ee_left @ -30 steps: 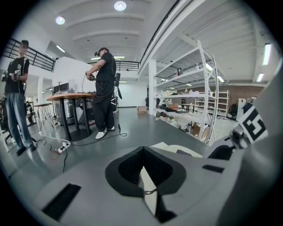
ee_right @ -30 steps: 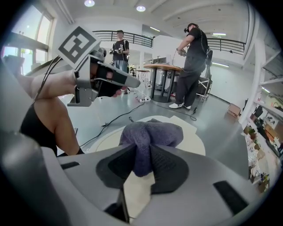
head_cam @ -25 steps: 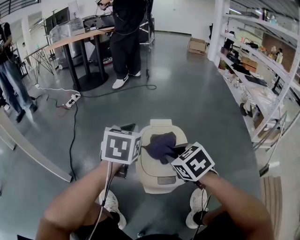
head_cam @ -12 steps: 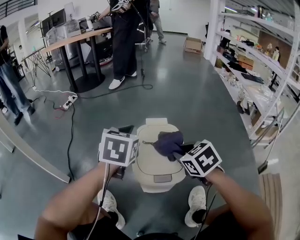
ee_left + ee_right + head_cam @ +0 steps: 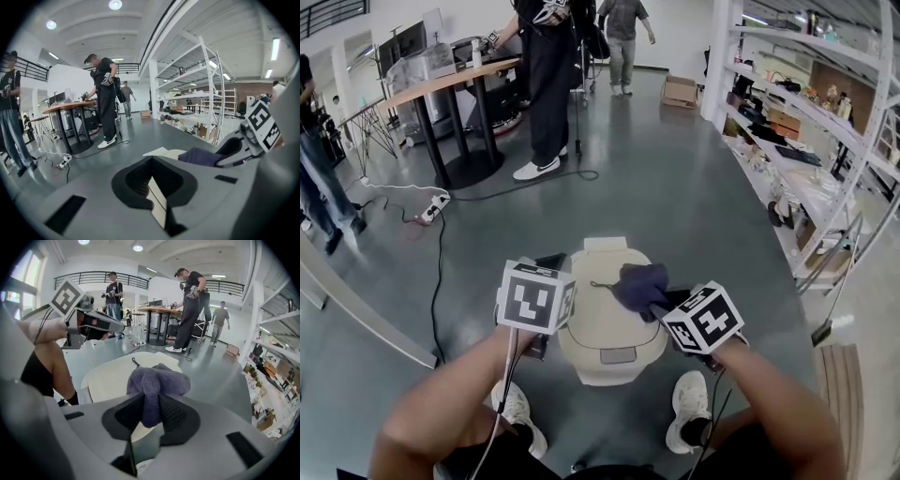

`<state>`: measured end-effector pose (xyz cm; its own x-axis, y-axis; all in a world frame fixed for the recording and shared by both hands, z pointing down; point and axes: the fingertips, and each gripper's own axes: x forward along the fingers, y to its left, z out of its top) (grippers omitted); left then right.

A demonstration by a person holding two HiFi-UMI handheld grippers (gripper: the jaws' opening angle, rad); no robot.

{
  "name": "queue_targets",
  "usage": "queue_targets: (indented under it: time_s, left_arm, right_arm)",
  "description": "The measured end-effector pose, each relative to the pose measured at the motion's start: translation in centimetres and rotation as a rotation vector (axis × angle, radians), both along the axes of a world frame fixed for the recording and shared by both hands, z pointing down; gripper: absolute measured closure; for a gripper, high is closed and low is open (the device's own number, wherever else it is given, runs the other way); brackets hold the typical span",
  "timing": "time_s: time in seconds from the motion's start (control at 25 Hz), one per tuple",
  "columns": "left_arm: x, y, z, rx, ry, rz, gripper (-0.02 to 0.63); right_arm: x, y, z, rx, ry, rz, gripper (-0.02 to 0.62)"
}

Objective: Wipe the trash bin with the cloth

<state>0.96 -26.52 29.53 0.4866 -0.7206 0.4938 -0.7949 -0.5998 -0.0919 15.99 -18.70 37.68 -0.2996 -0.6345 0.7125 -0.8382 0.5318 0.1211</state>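
Note:
A cream trash bin (image 5: 598, 328) with a closed lid stands on the grey floor between the person's feet. My right gripper (image 5: 661, 302) is shut on a bunched purple cloth (image 5: 639, 285) that rests on the right rear part of the lid. In the right gripper view the cloth (image 5: 157, 383) bulges up between the jaws of my right gripper (image 5: 150, 401), over the lid (image 5: 110, 376). My left gripper (image 5: 549, 265) hovers beside the bin's left edge with its jaws together and nothing in them. In its own view my left gripper (image 5: 151, 176) looks past the bin (image 5: 165, 152) and the cloth (image 5: 201, 156).
A power strip (image 5: 429, 208) and black cables (image 5: 441, 272) lie on the floor at left. A person (image 5: 546, 84) stands at a round table (image 5: 441, 84) behind. Metal shelving (image 5: 806, 141) lines the right side. White shoes (image 5: 686, 403) stand close to the bin.
The right gripper has drawn the cloth from the lid's middle toward its right side. The left gripper has stayed beside the bin. A person walks in the background.

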Motion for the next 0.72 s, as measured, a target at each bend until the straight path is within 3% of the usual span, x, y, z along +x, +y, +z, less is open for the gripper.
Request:
queue_targets:
  time_s: [0.08,0.28,0.48,0.72]
  left_arm:
    - [0.0,0.2,0.0,-0.008,0.009,0.002,0.606]
    - [-1.4,0.9,-1.0,-0.048,0.116,-0.029,0.606]
    - [-3.7,1.5,-0.7,-0.03,0.078,-0.064,0.606]
    - [-5.5,3.5,0.5,-0.048,0.057,-0.062,0.606]
  right_arm:
    - [-0.6,0.2,-0.4,0.016,0.005,-0.025,0.503]
    - [-3.2,1.0,-2.1,0.049,-0.032,-0.088,0.502]
    - [-8.8,2.3,-4.0,0.075,-0.076,-0.206,0.503]
    - [-14.0,4.4,-2.4,0.051,-0.031,-0.319,0.503]
